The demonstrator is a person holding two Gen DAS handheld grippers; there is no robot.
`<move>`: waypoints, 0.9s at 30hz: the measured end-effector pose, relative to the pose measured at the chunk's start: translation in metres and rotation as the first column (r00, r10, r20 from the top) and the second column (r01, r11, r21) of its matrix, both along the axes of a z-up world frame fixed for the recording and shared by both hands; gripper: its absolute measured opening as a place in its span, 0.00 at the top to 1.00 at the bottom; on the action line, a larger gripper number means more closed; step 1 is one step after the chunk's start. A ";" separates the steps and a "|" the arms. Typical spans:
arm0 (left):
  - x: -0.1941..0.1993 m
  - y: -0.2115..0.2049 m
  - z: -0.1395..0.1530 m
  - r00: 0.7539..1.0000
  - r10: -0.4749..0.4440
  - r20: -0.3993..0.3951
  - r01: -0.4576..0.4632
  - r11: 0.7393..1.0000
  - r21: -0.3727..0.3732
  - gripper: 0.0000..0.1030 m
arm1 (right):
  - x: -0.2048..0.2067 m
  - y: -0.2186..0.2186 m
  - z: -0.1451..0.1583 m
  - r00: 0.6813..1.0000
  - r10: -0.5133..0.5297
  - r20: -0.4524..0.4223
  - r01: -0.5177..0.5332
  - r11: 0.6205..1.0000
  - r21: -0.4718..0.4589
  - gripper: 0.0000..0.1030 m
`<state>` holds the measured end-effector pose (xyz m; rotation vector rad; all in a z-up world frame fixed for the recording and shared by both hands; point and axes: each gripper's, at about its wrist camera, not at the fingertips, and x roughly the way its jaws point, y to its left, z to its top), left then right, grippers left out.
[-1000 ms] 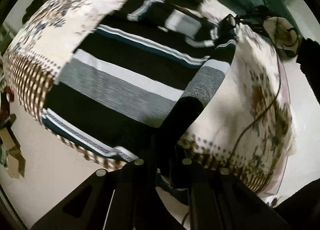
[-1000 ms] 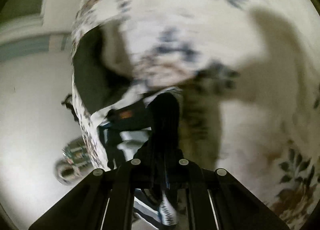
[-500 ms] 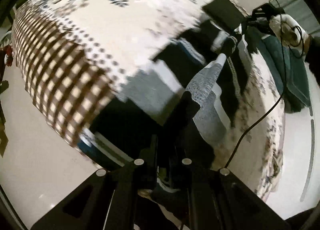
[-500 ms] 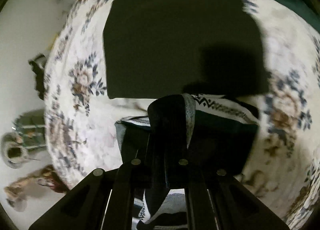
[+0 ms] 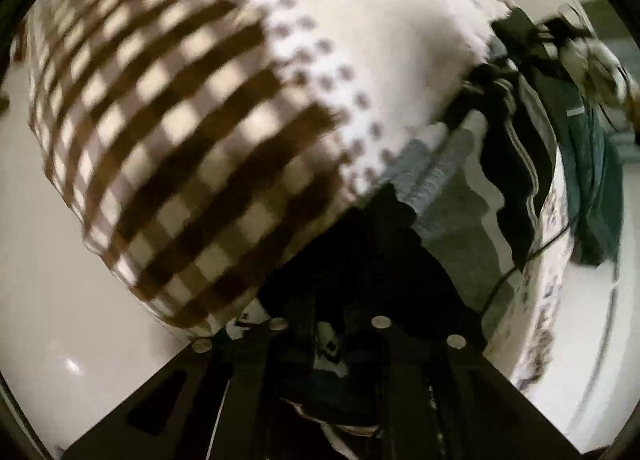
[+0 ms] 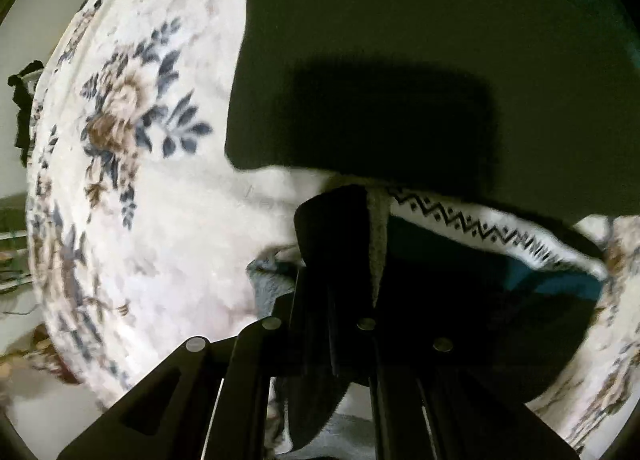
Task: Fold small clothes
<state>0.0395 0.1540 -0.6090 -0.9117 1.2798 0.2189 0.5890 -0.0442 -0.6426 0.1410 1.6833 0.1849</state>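
A striped sweater (image 5: 440,179) in black, grey and white hangs stretched over a blanket (image 5: 180,139) between my two grippers. My left gripper (image 5: 340,260) has a black fold of it bunched between its fingers, and its jaws are opening. In the right wrist view my right gripper (image 6: 360,244) pinches the sweater's edge by the white zigzag band (image 6: 480,227); its jaws are opening slightly with the cloth still between them. This end hangs just in front of a flat dark green folded garment (image 6: 400,39).
The floral blanket (image 6: 180,219) spreads to the left of the right gripper. The blanket's brown checkered border drops to a pale floor (image 5: 60,300). A teal garment (image 5: 592,179) and a thin black cable (image 5: 520,260) lie at the right edge.
Both grippers have swept across the blanket with the sweater and dropped lower. The checkered border now fills the left view and the dark green garment looms larger in the right view. The left jaws stand slightly wider.
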 end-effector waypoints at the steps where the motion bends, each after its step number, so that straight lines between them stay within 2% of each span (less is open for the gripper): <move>1: -0.003 0.005 -0.002 1.000 0.008 -0.011 -0.008 1.000 -0.011 0.71 | -0.002 -0.003 0.002 1.000 -0.006 -0.022 0.007 0.999 0.048 0.87; 3: -0.012 0.014 0.002 1.000 0.029 -0.009 -0.029 0.999 -0.027 0.61 | -0.012 -0.009 0.008 0.998 0.001 -0.060 0.007 0.989 0.145 0.72; 4: -0.017 0.018 0.006 0.999 0.037 -0.037 -0.037 0.999 -0.004 0.46 | -0.024 -0.015 0.016 0.998 0.020 -0.064 -0.008 0.982 0.188 0.50; 5: -0.023 0.023 0.008 0.996 0.053 -0.073 -0.051 0.999 0.019 0.40 | -0.037 -0.019 0.023 0.998 0.041 -0.057 -0.029 0.978 0.208 0.39; 7: -0.040 0.035 0.014 0.991 0.109 -0.081 -0.110 0.994 -0.007 0.40 | -0.081 -0.025 0.032 0.993 0.095 -0.066 -0.076 0.965 0.251 0.39; 9: -0.056 0.045 0.023 0.985 0.157 -0.070 -0.158 0.987 -0.011 0.39 | -0.135 -0.025 0.024 0.979 0.149 -0.137 -0.106 0.954 0.281 0.39; 11: -0.062 0.048 0.027 0.985 0.159 -0.064 -0.160 0.987 -0.007 0.39 | -0.208 -0.020 0.003 0.946 0.204 -0.253 -0.109 0.932 0.345 0.39; 13: -0.063 0.048 0.027 0.986 0.150 -0.069 -0.151 0.989 -0.005 0.39 | -0.280 -0.003 -0.027 0.899 0.246 -0.362 -0.084 0.908 0.409 0.39; 16: -0.052 0.039 0.025 0.993 0.089 -0.079 -0.088 0.996 0.014 0.39 | -0.342 0.032 -0.065 0.883 0.230 -0.410 0.006 0.867 0.499 0.39; 19: -0.036 0.026 0.027 0.997 0.026 -0.070 -0.023 0.999 0.047 0.39 | -0.368 0.051 -0.086 0.862 0.196 -0.467 0.126 0.810 0.573 0.39; 21: -0.028 0.020 0.033 0.999 0.004 -0.047 -0.001 0.999 0.055 0.39 | -0.372 0.042 -0.077 0.872 0.168 -0.461 0.177 0.768 0.615 0.39; 24: -0.015 0.010 0.047 1.000 -0.012 -0.007 0.013 0.998 0.062 0.39 | -0.372 -0.009 -0.045 0.914 0.118 -0.389 0.155 0.784 0.602 0.39; 27: 0.002 -0.003 0.069 0.999 -0.034 0.040 0.031 0.997 0.074 0.39 | -0.373 -0.080 -0.019 0.946 0.059 -0.318 0.126 0.838 0.531 0.39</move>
